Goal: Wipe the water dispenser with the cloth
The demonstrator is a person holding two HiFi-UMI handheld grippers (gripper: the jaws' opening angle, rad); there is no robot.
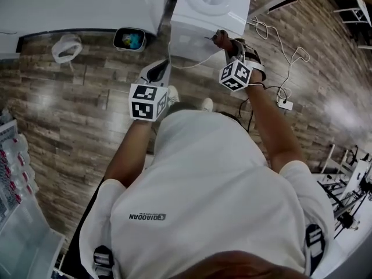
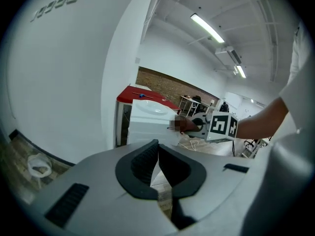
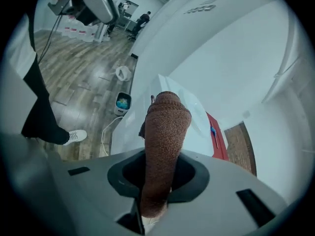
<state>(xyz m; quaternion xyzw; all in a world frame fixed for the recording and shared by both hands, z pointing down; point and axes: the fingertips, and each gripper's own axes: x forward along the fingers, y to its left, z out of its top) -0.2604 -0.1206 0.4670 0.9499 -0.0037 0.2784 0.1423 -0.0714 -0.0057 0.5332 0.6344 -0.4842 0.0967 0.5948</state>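
As right hand-held gripper (image 3: 158, 180) clamps one cloth (image 3: 165, 124) (at one water dispenser (image 1: 200, 25)), left hand-held gripper (image 2: 157, 150) closed, empty

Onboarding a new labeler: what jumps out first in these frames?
The brown cloth is clamped in the right gripper, held at the upper front edge of the white water dispenser. The left gripper hangs shut and empty, lower, over the wood floor.

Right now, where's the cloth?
The cloth is clamped in the right claw, upper centre-right in the head view, at the near right edge of the white water dispenser.
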